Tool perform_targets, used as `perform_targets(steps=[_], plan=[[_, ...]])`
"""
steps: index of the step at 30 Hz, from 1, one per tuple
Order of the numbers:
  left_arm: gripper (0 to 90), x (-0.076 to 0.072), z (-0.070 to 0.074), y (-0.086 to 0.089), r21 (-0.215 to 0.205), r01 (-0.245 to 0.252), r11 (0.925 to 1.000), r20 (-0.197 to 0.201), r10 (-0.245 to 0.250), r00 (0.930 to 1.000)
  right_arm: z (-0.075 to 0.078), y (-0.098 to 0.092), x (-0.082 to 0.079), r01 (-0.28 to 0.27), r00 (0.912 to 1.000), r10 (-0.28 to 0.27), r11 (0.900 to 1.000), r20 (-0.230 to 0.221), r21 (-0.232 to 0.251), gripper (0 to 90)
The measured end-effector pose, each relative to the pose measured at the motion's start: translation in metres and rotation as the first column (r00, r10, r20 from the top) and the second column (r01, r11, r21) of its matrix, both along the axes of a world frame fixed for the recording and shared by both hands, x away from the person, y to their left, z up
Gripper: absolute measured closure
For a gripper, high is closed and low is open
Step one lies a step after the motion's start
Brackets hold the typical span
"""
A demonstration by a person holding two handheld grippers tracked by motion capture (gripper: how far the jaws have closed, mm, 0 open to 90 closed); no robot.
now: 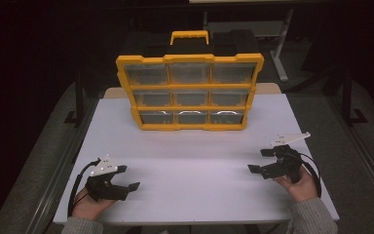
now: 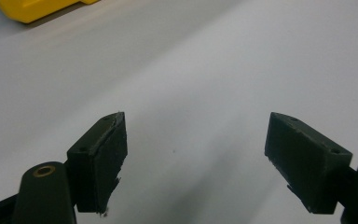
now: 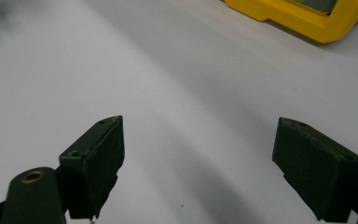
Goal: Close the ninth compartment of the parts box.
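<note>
I am holding a two-jaw gripper in each hand at the near edge of a white table [image 1: 190, 165]. My left gripper [image 1: 129, 178] sits low over the near left corner of the tabletop, with my left hand [image 1: 88, 202] wrapped round its black body and a grey three-cornered plate on top. Its jaws are spread wide with nothing between them; in the left gripper view they rise from the bottom corners with bare white table [image 2: 205, 70] in the gap.

My right gripper [image 1: 259, 161] hovers over the near right part of the table, my right hand [image 1: 302, 187] gripping it from below and its grey plate jutting up and to the right. Its jaws are also spread wide apart and empty; in the right gripper view plain white table [image 3: 177, 93] lies between them.

The nearest object is a yellow parts organizer [image 1: 190, 92], a carrying case standing upright at the far middle of the table with its handle on top. Its front shows three rows of three clear drawers. It stands well apart from both grippers. A yellow corner of the organizer [image 2: 37, 7] appears at the top left of the left gripper view, and another yellow corner of it [image 3: 303, 14] at the top right of the right gripper view.
</note>
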State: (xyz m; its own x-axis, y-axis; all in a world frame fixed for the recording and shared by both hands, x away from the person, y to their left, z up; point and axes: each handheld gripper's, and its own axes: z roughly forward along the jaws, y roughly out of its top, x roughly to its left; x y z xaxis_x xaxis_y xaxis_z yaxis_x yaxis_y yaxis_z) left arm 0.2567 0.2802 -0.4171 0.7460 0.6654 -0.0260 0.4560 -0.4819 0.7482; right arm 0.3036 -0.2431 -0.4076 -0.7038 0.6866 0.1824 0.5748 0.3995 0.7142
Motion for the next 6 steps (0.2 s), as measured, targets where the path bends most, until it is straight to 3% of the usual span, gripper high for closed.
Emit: perform_targets(steps=[6], plan=[[20.5,0.0002,0.0016,-0.0009,-0.014,0.001,0.9999,0.007,0.0,1.0,0.0004,0.0016,-0.0036,-0.004,1.0,0.004,1.0,-0.009,0.01,15.7]])
